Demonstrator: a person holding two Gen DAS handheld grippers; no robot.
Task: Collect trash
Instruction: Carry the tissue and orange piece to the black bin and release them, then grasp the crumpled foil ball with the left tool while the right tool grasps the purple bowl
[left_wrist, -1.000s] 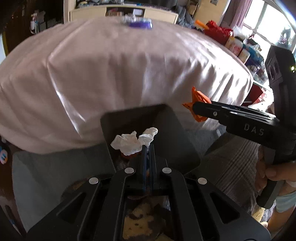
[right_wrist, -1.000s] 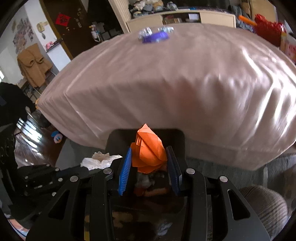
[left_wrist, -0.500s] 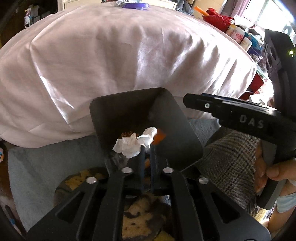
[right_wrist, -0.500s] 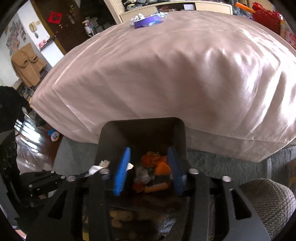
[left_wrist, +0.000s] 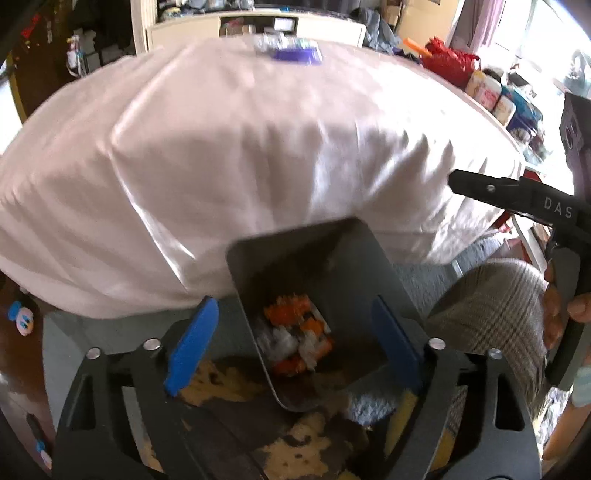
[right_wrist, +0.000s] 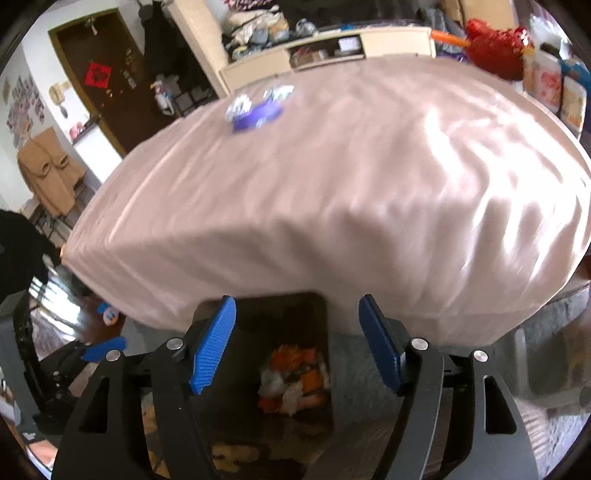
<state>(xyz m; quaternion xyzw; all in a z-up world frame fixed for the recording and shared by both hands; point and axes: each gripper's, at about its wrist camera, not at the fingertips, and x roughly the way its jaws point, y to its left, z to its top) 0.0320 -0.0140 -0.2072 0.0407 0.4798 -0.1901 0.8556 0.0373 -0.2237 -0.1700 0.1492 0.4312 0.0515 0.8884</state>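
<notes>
Left claw (left_wrist: 291, 339) wide open, nothing between blue pads; right claw (right_wrist: 295, 339) likewise spread, empty. Both hovered above dark bin (left_wrist: 354, 266) standing on floor at near edge of cloth-covered worktop (left_wrist: 258, 155). Orange and white trash (left_wrist: 295, 332) lay in bin bottom. Remaining item: purple-and-silver wrapper pile (right_wrist: 258, 107) on far side of worktop, well apart from both claws, straight ahead, slightly left of right claw's axis. Long axis ran roughly crosswise. Neither claw clearly nearer; long forward reach judged necessary.
</notes>
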